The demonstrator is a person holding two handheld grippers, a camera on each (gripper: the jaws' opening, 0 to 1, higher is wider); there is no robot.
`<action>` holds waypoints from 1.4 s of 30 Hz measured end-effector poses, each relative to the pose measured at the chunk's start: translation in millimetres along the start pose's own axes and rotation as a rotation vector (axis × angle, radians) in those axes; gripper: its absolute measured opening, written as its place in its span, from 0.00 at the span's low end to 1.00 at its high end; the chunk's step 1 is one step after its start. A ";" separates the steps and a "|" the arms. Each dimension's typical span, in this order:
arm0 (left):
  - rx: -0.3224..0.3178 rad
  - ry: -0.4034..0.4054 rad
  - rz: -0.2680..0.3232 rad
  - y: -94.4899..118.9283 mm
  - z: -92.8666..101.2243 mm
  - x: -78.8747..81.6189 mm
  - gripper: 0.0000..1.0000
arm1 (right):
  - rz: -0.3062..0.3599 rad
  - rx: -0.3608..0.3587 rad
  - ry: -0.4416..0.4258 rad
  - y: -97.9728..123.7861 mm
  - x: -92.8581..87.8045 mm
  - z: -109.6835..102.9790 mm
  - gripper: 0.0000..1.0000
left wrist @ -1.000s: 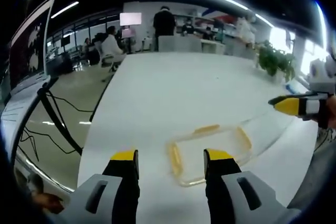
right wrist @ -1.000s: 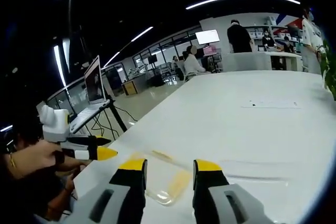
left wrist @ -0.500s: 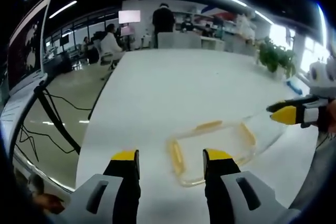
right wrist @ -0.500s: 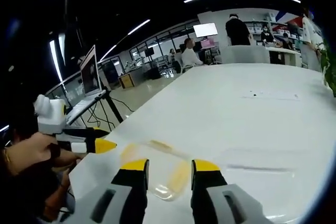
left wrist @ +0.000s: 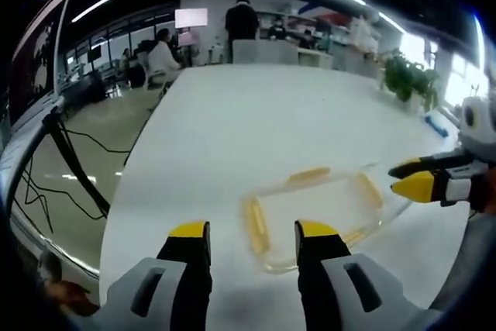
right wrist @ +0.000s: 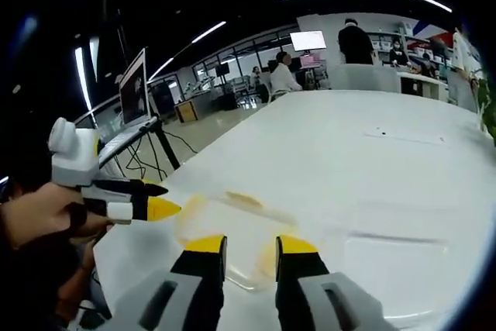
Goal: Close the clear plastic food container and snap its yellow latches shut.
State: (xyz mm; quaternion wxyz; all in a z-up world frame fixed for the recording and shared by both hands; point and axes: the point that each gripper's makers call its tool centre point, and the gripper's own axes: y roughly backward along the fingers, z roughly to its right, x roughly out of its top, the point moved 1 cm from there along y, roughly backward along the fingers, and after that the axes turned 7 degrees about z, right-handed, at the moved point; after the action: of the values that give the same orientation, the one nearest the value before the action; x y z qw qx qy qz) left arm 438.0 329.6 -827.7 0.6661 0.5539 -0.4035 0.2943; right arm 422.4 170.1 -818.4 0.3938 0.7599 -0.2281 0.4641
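Big open office in the background, ceiling strip lights overhead, people at far desks. Long white counter [left wrist: 256, 122] running away from both views, with a potted plant [left wrist: 403, 79] near its far right edge in the left gripper view. Laptop [right wrist: 133, 102] up on a stand off to the left in the right gripper view, cables trailing on the floor below.

Clear plastic food container [left wrist: 314, 215] sitting flat on the counter near its close end, yellow latches [left wrist: 256, 224] along its sides, one more [left wrist: 308, 176] on the far edge. Can't tell whether the lid is fully seated or the latches snapped.

Left gripper [left wrist: 246, 232] just short of the container, fingers apart, gripping nothing, container's near corner showing between them. Right gripper [right wrist: 249, 246] over the container's near edge, fingers fairly close together but with a gap, holding nothing. Right gripper poking in from the right in the left gripper view, yellow tip just beside the container's right end.
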 end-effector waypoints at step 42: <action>0.128 0.059 0.054 -31.1 1.1 -12.7 0.04 | -0.028 -0.159 0.114 -25.6 -27.4 20.2 0.08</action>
State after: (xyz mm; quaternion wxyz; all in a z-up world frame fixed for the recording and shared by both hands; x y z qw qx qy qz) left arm 457.6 322.6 -854.2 0.6329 0.5753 -0.3789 0.3535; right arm 438.5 168.2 -857.7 0.4716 0.7019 -0.2306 0.4814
